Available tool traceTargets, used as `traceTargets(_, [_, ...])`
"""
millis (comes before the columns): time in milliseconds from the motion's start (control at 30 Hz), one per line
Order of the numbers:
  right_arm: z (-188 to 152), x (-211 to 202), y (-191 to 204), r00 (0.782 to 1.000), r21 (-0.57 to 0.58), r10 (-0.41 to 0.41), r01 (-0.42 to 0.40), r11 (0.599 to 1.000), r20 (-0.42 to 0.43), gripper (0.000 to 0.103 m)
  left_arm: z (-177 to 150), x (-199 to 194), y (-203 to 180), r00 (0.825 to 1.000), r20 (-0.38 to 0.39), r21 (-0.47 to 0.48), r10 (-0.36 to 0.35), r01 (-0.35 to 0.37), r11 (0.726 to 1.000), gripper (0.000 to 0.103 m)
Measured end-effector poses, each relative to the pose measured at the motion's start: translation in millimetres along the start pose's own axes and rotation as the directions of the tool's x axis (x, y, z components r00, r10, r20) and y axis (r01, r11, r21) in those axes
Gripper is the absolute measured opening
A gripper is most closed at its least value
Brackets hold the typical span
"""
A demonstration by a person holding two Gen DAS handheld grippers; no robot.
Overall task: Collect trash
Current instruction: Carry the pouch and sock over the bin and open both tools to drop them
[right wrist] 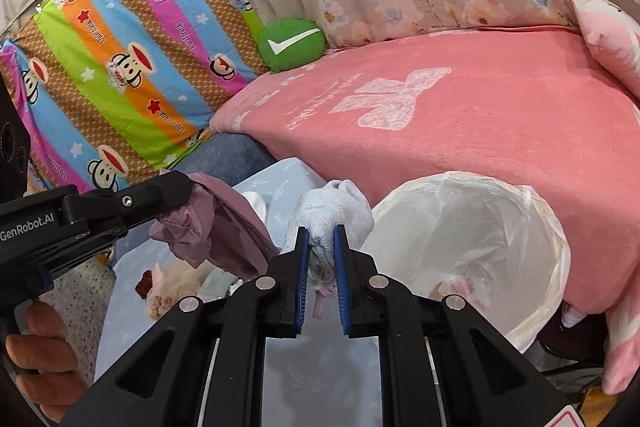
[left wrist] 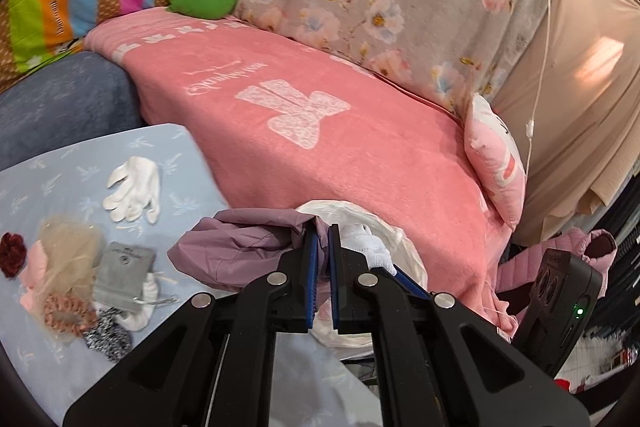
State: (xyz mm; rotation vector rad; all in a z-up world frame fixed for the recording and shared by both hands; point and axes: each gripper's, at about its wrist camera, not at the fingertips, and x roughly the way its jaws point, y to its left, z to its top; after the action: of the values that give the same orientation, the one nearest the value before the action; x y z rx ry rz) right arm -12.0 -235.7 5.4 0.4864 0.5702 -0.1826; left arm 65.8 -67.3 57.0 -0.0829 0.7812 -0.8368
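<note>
My left gripper (left wrist: 323,231) is shut on a crumpled purple cloth (left wrist: 240,247), which hangs over the edge of the blue-covered table. In the right wrist view the same left gripper (right wrist: 185,189) comes in from the left with the purple cloth (right wrist: 216,227) bunched at its tip. My right gripper (right wrist: 320,233) is shut on a white sock-like cloth (right wrist: 336,209). It hovers just left of a round bin with a white liner (right wrist: 532,211). The bin's mouth is open, with a little pinkish scrap at the bottom.
On the light-blue tablecloth (left wrist: 60,167) lie a white glove (left wrist: 134,189), a grey pouch (left wrist: 124,267), a blond doll (left wrist: 68,247) and a dark red flower (left wrist: 12,253). A pink blanket (right wrist: 480,139) covers the sofa behind the bin. A hand (right wrist: 40,347) grips the left handle.
</note>
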Motion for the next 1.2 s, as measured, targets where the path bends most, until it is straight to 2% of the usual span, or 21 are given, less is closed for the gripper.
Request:
traceTargets(300, [0.0,-3.5,-44.7,0.997,0.05,-0.074,0.074,0.996,-0.001,0.012,3.9,32.0,-37.8,0.998,-0.041,0.068,-0.049,0.052,0.996,0.006])
traceTargets(700, [-4.5,-4.0,-63.2,0.994,0.08,-0.109,0.109,0.991,-0.007,0.014,1.4,59.8,-67.6,0.993,-0.091,0.106,-0.078,0.088,0.991,0.006])
traceTargets(733, [-4.3,-4.0,-63.2,0.994,0.081,-0.111,0.111,0.991,-0.006,0.015,1.9,60.4,-68.0,0.993,-0.088,0.107,-0.072,0.081,0.991,0.011])
traceTargets(800, [-4.8,-4.5,-64.0,0.993,0.083,-0.117,0.116,0.99,-0.001,0.017,2.6,60.4,-67.2,0.994,-0.085,0.1,-0.071,0.079,0.992,0.033])
traceTargets(833, [-5.0,-4.8,-64.1,0.993,0.083,-0.116,0.115,0.99,0.002,0.017,2.6,59.0,-66.3,0.994,-0.078,0.091,-0.072,0.079,0.993,0.053])
traceTargets(867, [-5.1,-4.9,-64.4,0.993,0.083,-0.116,0.115,0.99,0.003,0.017,2.3,57.0,-65.2,0.995,-0.067,0.082,-0.07,0.076,0.994,0.066])
traceTargets(933, [-4.3,-4.4,-66.2,0.993,0.085,-0.118,0.118,0.989,0.003,0.018,2.2,52.9,-63.8,0.997,-0.041,0.079,-0.066,0.069,0.994,0.067])
traceTargets(1067, [-4.7,-5.1,-64.7,0.993,0.09,-0.12,0.119,0.989,0.007,0.023,0.9,50.6,-59.1,0.999,-0.031,0.086,-0.026,0.028,0.996,0.067])
traceTargets(1200, [-5.1,-3.9,-58.7,0.994,0.08,-0.11,0.11,0.991,0.003,0.024,-2.1,47.2,-49.3,1.0,-0.022,0.074,0.002,0.0,0.997,0.067])
